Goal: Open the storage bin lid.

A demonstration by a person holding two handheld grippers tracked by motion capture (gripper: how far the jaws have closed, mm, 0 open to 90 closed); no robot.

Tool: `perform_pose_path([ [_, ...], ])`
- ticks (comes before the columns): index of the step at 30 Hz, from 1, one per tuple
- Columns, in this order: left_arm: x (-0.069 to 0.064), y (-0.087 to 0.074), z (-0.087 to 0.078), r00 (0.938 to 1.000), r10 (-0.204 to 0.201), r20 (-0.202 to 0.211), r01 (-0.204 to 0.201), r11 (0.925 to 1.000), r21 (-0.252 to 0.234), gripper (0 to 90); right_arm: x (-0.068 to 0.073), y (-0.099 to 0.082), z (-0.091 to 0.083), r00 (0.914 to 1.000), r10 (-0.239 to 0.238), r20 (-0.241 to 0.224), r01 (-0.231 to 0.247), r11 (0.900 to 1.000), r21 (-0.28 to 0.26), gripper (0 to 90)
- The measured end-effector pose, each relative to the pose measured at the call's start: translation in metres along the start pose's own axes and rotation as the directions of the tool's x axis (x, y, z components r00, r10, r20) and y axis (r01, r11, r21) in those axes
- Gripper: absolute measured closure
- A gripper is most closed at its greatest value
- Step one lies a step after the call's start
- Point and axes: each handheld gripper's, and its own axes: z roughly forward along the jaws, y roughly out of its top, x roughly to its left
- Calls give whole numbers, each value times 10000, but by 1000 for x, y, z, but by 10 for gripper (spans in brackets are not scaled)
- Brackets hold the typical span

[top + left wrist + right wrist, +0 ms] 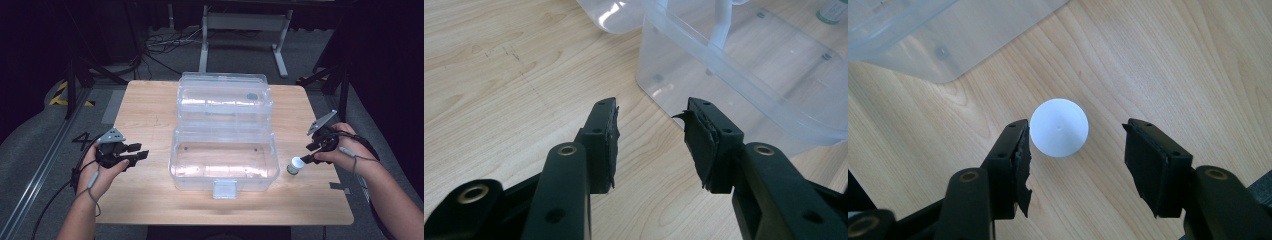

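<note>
**Right gripper lines up over the small bottle**

The right gripper (pixel 1075 150) hangs just right of the clear box (pixel 223 167), jaws spread wide on both sides of the white-capped bottle (pixel 1059 127), not touching it. I judge it is placed so for a grasp from above. The left gripper (pixel 651 137), also with jaws apart and holding nothing, waits left of the box. The box stands in the table (pixel 150 105) middle, its lid (pixel 225 97) thrown back, probably to receive the bottle.
</note>
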Motion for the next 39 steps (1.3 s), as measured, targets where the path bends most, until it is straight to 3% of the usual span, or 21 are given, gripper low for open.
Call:
perform_pose_path([
  [8, 0, 0, 0, 10000, -48, 19, 47, 10000, 40, 572, 1, 4, 9, 9998, -175, -19, 176, 9974, 696, 425],
  [39, 2, -1, -1, 10000, -54, 31, 54, 10000, 37, 565, 6, 14, 45, 9982, -444, -405, 502, 9862, 1575, 386],
])
